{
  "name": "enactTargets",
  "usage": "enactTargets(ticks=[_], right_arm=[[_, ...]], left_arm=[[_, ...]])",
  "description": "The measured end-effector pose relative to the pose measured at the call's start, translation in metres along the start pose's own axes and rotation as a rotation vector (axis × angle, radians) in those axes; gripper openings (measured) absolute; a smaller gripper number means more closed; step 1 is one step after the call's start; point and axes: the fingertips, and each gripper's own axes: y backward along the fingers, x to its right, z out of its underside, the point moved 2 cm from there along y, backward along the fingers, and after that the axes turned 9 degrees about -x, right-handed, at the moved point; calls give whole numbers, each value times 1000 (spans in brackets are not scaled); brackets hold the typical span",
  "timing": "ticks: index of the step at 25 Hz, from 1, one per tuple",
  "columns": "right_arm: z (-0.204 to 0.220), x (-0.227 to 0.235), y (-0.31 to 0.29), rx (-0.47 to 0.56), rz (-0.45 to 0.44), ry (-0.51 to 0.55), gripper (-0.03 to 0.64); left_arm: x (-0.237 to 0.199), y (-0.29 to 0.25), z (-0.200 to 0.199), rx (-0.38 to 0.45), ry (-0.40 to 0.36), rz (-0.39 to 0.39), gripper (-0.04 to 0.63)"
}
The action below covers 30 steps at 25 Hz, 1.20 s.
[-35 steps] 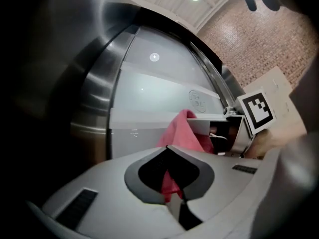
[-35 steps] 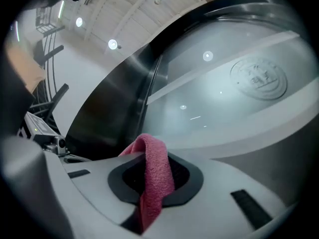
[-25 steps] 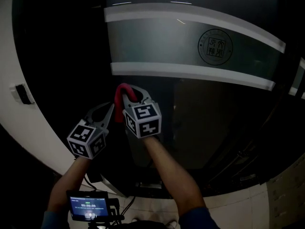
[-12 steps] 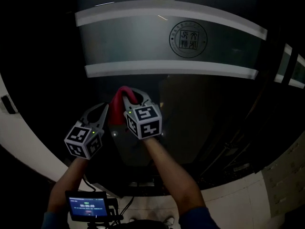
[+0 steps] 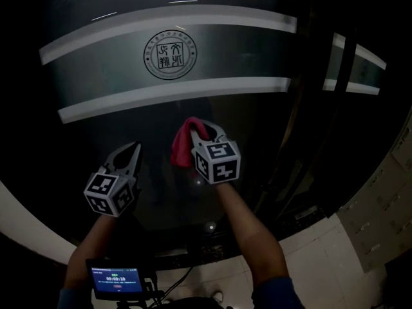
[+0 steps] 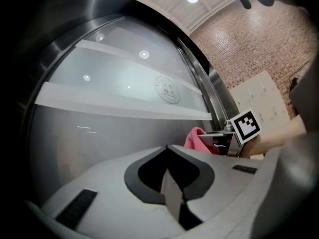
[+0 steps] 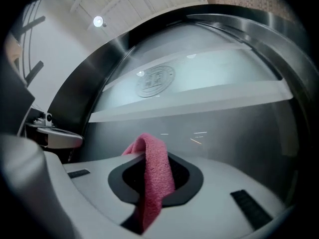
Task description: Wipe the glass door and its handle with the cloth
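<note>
glass door (image 5: 212, 63); right gripper (image 5: 209, 127) clamps cloth (image 5: 183, 148) lengthwise toward glass; left gripper (image 5: 133, 149) closed, empty.

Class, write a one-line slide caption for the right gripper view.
Pink cloth clamped in the right claw, facing the glass door below its round seal.

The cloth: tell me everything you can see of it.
The cloth is pink, with a nubbly, towel-like weave. It is pinched between the jaws of the right claw, rising as a folded strip that loops over and droops leftward. It sits before the dark glass door, below its frosted band; whether it touches the glass cannot be told.
</note>
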Motion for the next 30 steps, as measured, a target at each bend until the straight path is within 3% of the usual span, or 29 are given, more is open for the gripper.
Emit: enactTargets(ticks=[7,13,19,30], right_arm=[[0,132,65,-15,157,-14,34],[-2,171,89,-6,195,-29,34],[-1,167,105,-10,216,-29,34],[-37,105,162,47,185,-5,34]], left_arm=[[75,-53,-7,2,-5,56,11],[124,-79,-13,1,-1,119,11],[149,-93,-26,24,-4,199,11],[196,-92,-45,77,20,349,11]])
